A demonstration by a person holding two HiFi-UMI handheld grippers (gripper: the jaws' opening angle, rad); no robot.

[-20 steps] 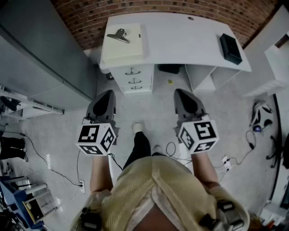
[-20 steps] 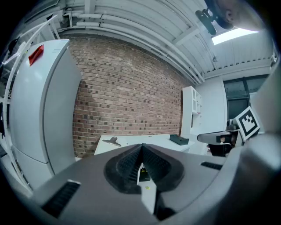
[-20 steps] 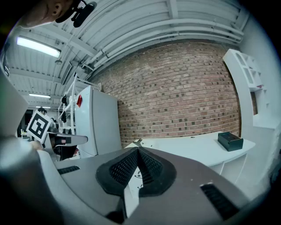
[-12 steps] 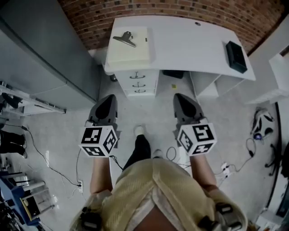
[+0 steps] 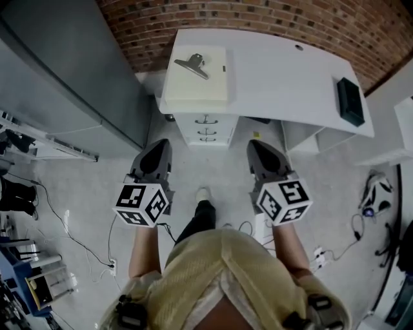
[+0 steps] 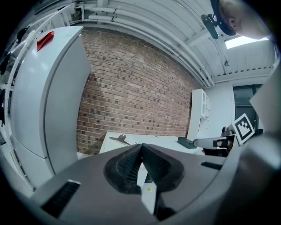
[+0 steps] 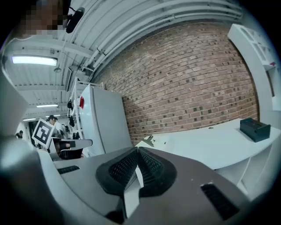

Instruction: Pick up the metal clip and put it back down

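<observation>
Head view has, nearest, the left gripper (image 5: pixel 157 148) and the right gripper (image 5: pixel 259 148) side by side above the grey floor. Both have their jaws pressed together with nothing between them, and the left gripper view and the right gripper view show the same. Loose cables (image 5: pixel 244 227) lie on the floor beside the person's foot (image 5: pixel 203 193); I think a step forward could catch on them.

Further on is a white drawer unit (image 5: pixel 206 127) under the white desk (image 5: pixel 277 71). The metal clip (image 5: pixel 192 64) lies on a cream pad (image 5: pixel 197 87) at the left part of the desk, well apart from both grippers, so the pick-up is not yet begun.

The risks I see: jaws that arrive closed would only push the clip, and the pad may slide under it. The clip lies flat, so the pads may slip off its handles. A black box (image 5: pixel 350 101) sits far to the right, out of the way. A tall grey cabinet (image 5: pixel 58 77) stands near the desk's left side, before the brick wall (image 5: pixel 271 19), and could crowd the left arm.
</observation>
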